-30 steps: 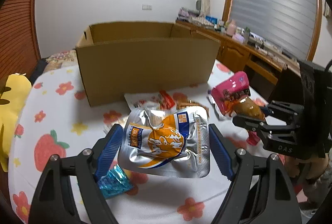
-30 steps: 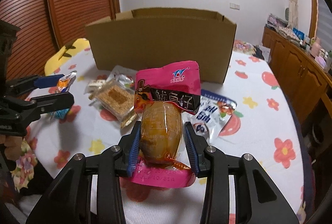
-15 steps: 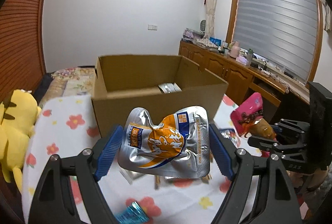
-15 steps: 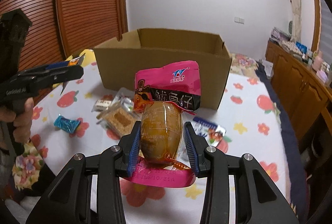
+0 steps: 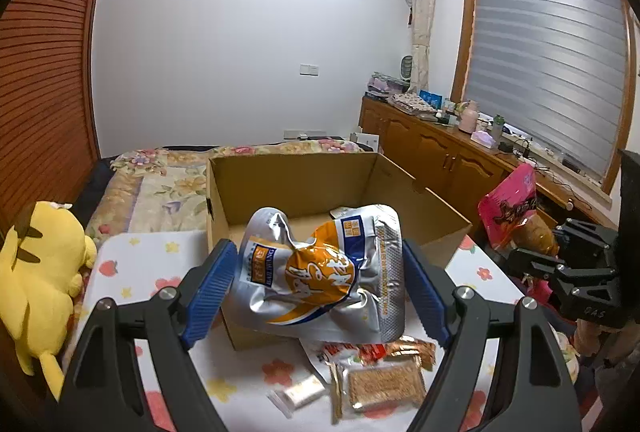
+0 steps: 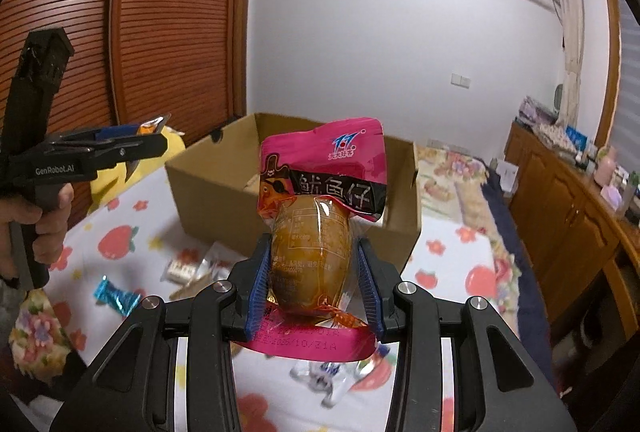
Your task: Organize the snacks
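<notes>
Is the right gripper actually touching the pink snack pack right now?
Touching. In the right wrist view, the right gripper has both blue pads pressed against the sides of the pink snack pack, holding it off the table.

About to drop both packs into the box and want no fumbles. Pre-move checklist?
1. Left claw gripping silver pack: ok, pads press both edges.
2. Right claw gripping pink pack: ok, clamped on the clear bulge.
3. Box open on top: ok, no flaps across the opening.
4. Room inside box: ok, floor mostly bare; one small packet at the back.
5. Packs clear of table: ok, both are lifted above the loose snacks.
6. Packs over the opening: cannot tell; both views look from in front of the box.
</notes>
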The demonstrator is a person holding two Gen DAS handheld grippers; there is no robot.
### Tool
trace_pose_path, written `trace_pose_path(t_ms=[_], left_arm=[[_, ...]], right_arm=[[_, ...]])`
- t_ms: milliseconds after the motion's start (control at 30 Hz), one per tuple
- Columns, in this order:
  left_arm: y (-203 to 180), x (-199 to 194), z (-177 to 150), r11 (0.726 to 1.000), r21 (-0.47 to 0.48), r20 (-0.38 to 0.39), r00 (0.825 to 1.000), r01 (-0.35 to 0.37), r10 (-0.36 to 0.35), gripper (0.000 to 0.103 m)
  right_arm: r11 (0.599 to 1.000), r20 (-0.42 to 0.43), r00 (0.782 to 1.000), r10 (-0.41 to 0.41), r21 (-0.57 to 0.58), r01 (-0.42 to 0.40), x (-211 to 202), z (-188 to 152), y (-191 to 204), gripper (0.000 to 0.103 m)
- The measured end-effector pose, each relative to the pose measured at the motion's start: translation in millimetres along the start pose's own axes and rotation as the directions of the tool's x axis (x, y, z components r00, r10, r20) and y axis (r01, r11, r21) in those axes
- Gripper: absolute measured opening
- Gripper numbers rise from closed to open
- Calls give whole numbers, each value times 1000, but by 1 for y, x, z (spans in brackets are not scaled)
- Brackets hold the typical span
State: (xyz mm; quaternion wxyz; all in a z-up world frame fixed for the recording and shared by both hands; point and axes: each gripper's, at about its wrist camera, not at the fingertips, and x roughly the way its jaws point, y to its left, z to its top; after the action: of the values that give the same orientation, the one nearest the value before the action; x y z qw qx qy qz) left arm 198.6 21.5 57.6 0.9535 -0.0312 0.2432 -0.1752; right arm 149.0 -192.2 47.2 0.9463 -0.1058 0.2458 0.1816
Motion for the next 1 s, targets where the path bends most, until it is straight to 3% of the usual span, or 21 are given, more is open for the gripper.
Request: trace_pose_path(t_ms=[633, 1000], left_arm=[[17, 67, 24, 997, -47, -83, 995, -61, 57, 82], [6, 88, 24, 996, -47, -99, 993, -69, 64, 82]], right_arm=[[999, -73, 997, 3, 35, 0, 62, 37, -19, 40], [996, -113, 992, -50, 73, 59, 103, 51, -35, 40]])
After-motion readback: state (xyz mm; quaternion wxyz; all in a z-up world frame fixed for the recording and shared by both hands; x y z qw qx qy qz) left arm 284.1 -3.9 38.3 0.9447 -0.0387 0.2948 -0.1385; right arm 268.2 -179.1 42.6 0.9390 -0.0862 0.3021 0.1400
